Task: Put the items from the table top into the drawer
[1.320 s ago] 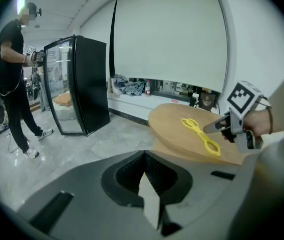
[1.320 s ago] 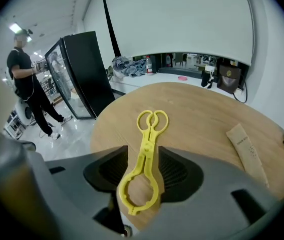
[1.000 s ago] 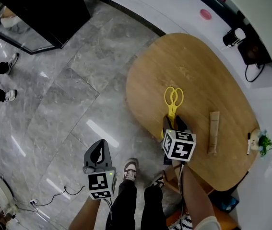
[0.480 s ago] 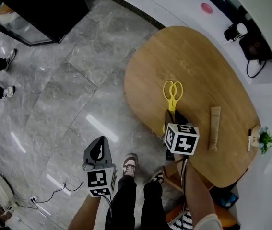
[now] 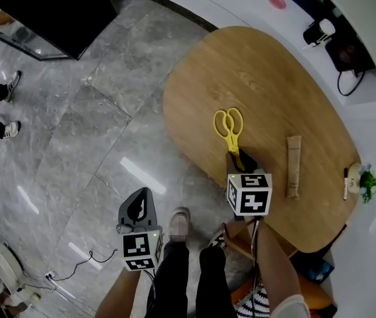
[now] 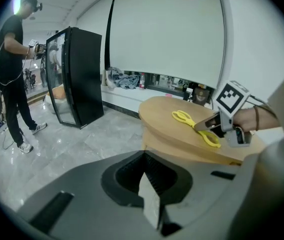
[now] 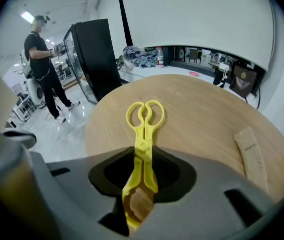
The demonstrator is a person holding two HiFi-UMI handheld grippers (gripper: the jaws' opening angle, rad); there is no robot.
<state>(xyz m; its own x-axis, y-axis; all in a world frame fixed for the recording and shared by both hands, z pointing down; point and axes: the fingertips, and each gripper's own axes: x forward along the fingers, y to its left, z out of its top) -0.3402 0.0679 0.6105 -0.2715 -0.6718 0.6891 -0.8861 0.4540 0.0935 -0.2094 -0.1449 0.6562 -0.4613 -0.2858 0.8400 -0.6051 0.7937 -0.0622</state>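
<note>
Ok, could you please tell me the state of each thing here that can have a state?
right gripper: shut on the yellow tongs.
yellow tongs: gripped at the tip end, handle loops pointing away, over the table.
left gripper: shut, holding nothing, over the floor.
paper packet: sealed, lying flat on the table, untouched.

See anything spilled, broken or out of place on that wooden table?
Nothing stands out. The yellow scissor tongs lie flat with the right gripper on their tips, the paper packet lies flat, and the small plant stands upright.
</note>
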